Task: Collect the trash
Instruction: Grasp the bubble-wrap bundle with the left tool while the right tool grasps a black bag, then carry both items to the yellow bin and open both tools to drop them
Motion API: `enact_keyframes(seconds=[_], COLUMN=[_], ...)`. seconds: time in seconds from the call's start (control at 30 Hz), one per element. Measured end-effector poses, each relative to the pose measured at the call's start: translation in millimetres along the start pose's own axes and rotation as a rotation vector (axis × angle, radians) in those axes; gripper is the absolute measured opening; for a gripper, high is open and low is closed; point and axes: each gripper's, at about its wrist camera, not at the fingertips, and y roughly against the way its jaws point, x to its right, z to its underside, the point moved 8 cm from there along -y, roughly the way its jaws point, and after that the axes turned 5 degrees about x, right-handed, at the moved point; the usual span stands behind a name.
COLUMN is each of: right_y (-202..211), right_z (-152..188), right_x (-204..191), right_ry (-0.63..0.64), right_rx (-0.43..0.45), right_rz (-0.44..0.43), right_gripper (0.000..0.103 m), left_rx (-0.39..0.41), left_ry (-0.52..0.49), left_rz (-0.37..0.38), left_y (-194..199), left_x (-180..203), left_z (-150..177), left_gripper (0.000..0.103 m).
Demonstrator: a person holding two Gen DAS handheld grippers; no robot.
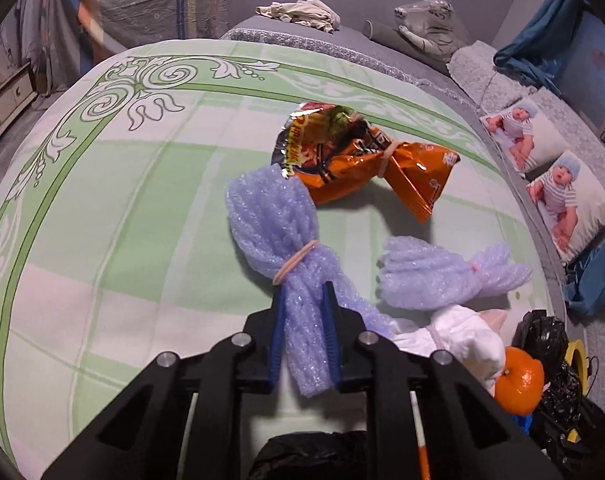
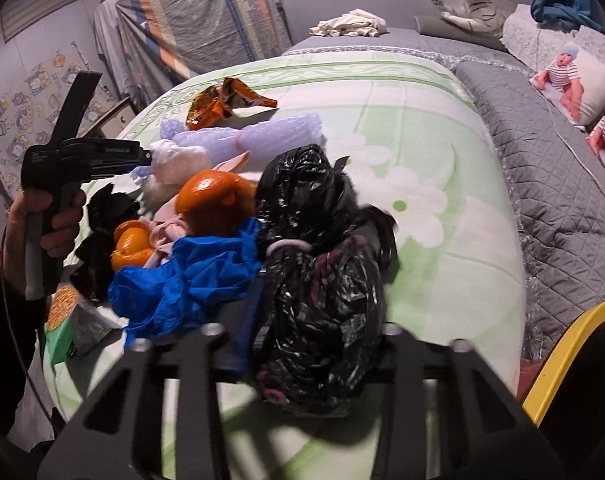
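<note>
The left gripper pinches the tail of a lavender foam-net bundle just behind its rubber band; the blue fingers press the foam from both sides. The bundle's head extends ahead of the fingertips, touching the orange snack wrapper beyond it. A second foam bundle lies ahead and to the right on the green blanket.

The right gripper is clamped on a tied black plastic bag, which fills the space between its fingers. To its left lie a blue plastic sheet and mandarin peel. A yellow-rimmed bin sits low to its right.

Procedure, as judged:
1. Maintain squeeze on both items; foam compresses and may slip.
2. Lift the foam bundle straight up to clear the wrapper.
3. Carry each item over the bin before releasing.
</note>
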Motion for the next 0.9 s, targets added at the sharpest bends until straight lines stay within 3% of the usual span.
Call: enact_keyframes(seconds=[0.4,0.63,0.9], right_y=[45.3,77.2,113.1], right_z=[-11.7,-10.5,-4.9], right_x=[-13.1,-18.5,-10.7], right_ry=[0.008,-0.008,-0.047], right_rx=[0.092,0.144,0.194], right_rz=[-0.014,-0.037,-0.075], right_gripper=[0.022,0.022,0.022], left_rx=[0.194,0.334,0.389], left_ry=[0.012,-0.079,-0.136], left_rz=[-0.002,0.029,0.105], left_y=[79.6,147.4,186.5], left_x=[-5.7,40.2,85.3], left_z=[4.9,13.9,30.7], left_gripper=[0.015,0.015,0.016])
